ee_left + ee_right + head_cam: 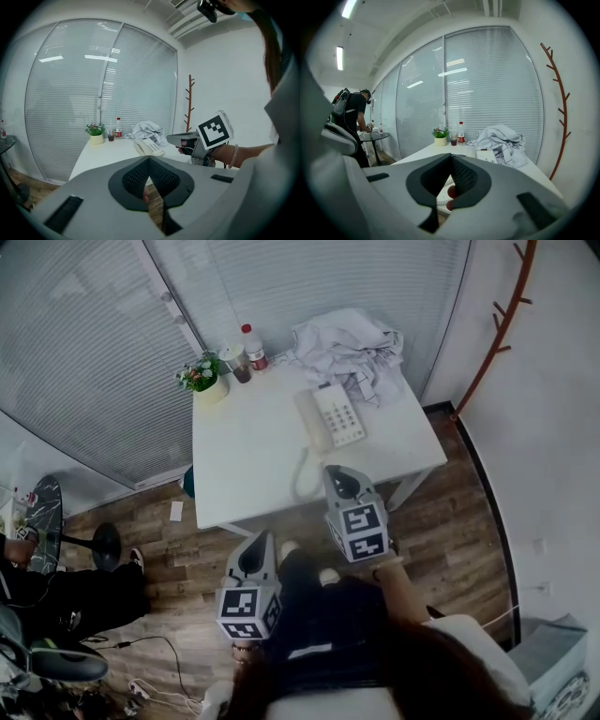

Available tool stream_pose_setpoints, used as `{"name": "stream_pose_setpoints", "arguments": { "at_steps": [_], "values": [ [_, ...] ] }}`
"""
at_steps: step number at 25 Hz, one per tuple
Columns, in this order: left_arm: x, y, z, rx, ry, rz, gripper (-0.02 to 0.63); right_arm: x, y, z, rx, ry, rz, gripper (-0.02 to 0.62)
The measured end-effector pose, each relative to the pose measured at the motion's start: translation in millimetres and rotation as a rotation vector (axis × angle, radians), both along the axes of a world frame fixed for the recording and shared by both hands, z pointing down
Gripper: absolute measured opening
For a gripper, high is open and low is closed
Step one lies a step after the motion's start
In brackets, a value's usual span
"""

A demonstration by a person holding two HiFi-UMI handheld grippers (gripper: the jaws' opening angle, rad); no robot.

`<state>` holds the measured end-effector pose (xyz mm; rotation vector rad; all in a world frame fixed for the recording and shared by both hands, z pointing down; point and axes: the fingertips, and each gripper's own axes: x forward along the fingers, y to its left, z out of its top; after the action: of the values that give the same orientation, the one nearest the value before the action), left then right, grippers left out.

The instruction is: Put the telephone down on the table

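A white desk telephone lies on the white table, its handset resting along the phone's left side and its coiled cord trailing toward the front edge. It also shows in the left gripper view as the telephone and in the right gripper view as the telephone. My right gripper hovers over the table's front edge, just short of the cord, shut and empty. My left gripper hangs lower left, off the table over the floor, jaws together with nothing in them.
At the table's back stand a potted plant, a dark cup and a red-capped bottle; a crumpled white shirt lies behind the phone. A brown coat stand is at the right wall. A round side table and a person are at left.
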<state>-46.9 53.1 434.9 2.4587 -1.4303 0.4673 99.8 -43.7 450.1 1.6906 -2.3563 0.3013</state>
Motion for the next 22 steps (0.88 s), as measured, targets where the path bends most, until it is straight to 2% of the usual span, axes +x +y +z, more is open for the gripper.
{"name": "stream_pose_setpoints", "arguments": {
  "at_steps": [8,22],
  "values": [
    [12.3,-12.9,4.1,-0.015,0.011,0.045,0.006,5.6,-14.2,8.3,-0.017,0.012,0.025,-0.002],
    [10.3,-55.4,9.4,-0.031,0.014,0.091,0.007,5.3,-48.9,17.2,-0.036,0.046,0.058,-0.002]
  ]
}}
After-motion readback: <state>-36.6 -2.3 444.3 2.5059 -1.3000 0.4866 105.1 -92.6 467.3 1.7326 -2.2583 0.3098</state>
